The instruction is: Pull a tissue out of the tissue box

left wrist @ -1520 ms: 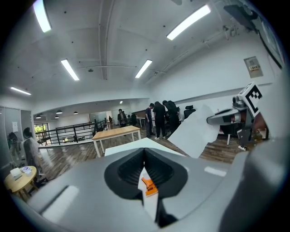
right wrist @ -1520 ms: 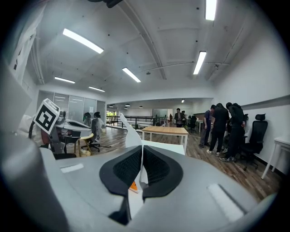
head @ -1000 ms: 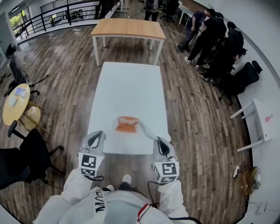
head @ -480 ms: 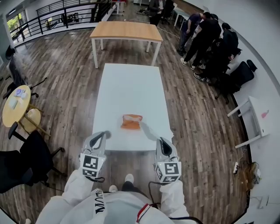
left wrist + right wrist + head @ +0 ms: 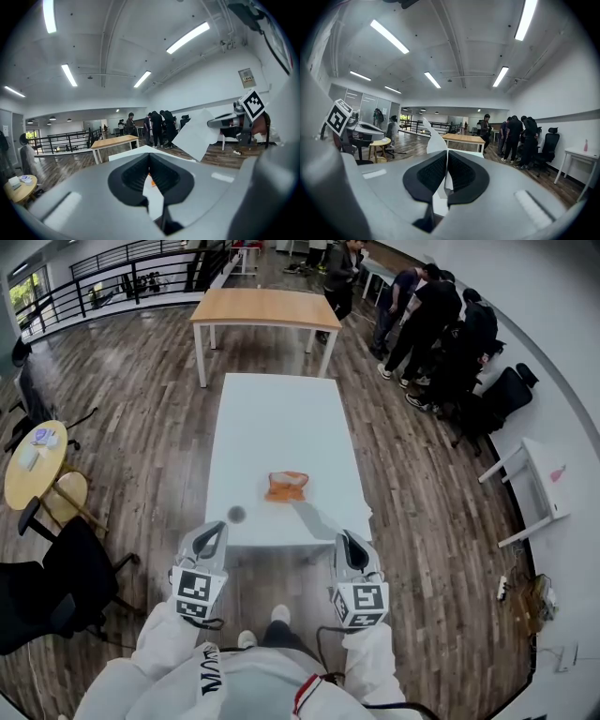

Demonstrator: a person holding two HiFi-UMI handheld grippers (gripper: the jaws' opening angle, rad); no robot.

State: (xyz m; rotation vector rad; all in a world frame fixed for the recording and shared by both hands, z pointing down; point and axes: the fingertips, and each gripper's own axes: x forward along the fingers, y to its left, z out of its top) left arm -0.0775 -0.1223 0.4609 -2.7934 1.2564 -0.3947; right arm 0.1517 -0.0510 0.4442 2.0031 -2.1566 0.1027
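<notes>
The tissue box (image 5: 286, 486), orange in colour, is seen on the white table (image 5: 272, 418), near the middle of its near half. It lies flat, ahead of both grippers and between them.

The left gripper (image 5: 216, 529) is held at the near left edge of the table. Its jaws are closed together and nothing is gripped between them; only the table and a bit of the orange box are seen past them.

The right gripper (image 5: 446, 161) is held at the near right edge of the table. Its jaws are pressed on a white tissue (image 5: 434, 139), which stands up from between them as a thin sheet. In the left gripper view the tissue is seen as a wide sheet hanging from the right gripper in the air.

A wooden table (image 5: 267, 307) is placed behind the white one, and a group of people (image 5: 441, 329) is standing at the far right.
</notes>
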